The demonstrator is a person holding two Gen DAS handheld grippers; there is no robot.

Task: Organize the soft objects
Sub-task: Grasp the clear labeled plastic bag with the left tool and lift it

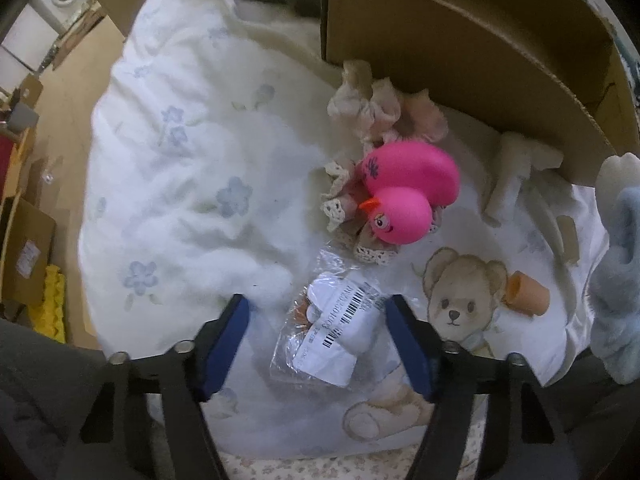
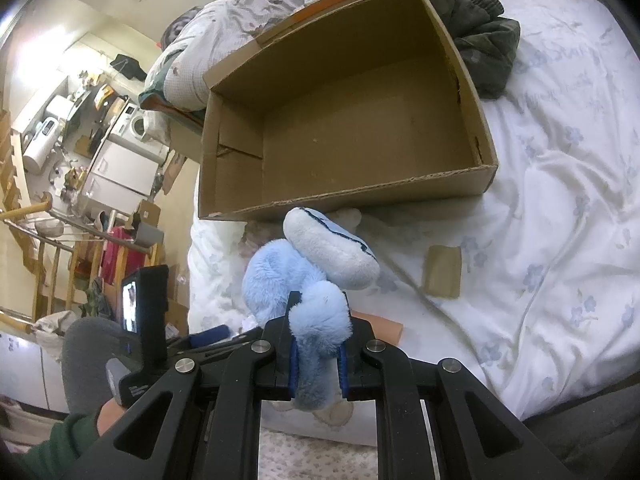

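Note:
My left gripper [image 1: 318, 312] is open above a clear plastic packet with a barcode label [image 1: 332, 332] on the bed. Beyond it lie a pink rubber duck [image 1: 408, 196] on a lace-trimmed cloth [image 1: 340, 204] and a beige frilly cloth [image 1: 380, 112]. My right gripper [image 2: 318, 356] is shut on a blue plush toy [image 2: 304, 280], held above the bed in front of the open, empty cardboard box [image 2: 344, 196]. The plush also shows at the right edge of the left wrist view [image 1: 616, 280].
A white floral duvet [image 1: 180, 160] covers the bed. A beige fabric piece [image 1: 516, 176] lies by the box wall [image 1: 480, 80]. An orange cup-like item [image 1: 528, 292] and a cardboard scrap [image 2: 442, 272] lie on the bedding. Dark green clothes [image 2: 480, 32] sit behind the box. The bed edge and cluttered floor are left.

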